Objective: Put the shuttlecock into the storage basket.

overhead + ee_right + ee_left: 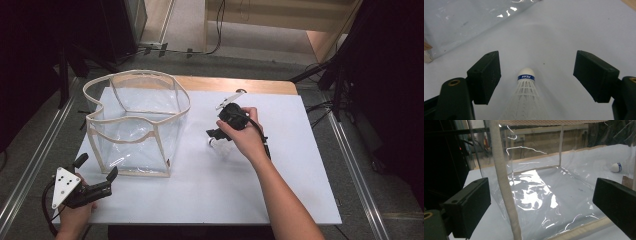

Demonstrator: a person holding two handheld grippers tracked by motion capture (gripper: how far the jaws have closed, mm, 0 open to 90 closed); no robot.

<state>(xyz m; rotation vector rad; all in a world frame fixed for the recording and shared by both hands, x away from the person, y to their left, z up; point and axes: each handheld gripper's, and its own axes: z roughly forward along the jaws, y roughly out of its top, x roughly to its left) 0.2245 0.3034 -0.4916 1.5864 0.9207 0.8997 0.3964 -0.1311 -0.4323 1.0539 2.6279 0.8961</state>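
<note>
A white shuttlecock point(526, 75) with a blue band lies on the white table point(225, 195), cork end pointing away from me. My right gripper point(540, 68) is open, one jaw on each side of the shuttlecock and neither touching it. From above, a hand holds this right gripper point(215, 137) over the shuttlecock point(213, 143) at mid table. My left gripper point(97, 166) is open and holds nothing, just off the near left corner of a clear plastic bag point(135, 120) with beige trim. Up close, that left gripper point(544, 195) faces the bag's beige corner seam point(504, 182).
The bag stands upright and open-topped on the table's left half. Through its clear walls the shuttlecock point(616, 167) shows far off. A wooden strip point(235, 84) runs along the table's far edge. Dark stands and cables surround the table.
</note>
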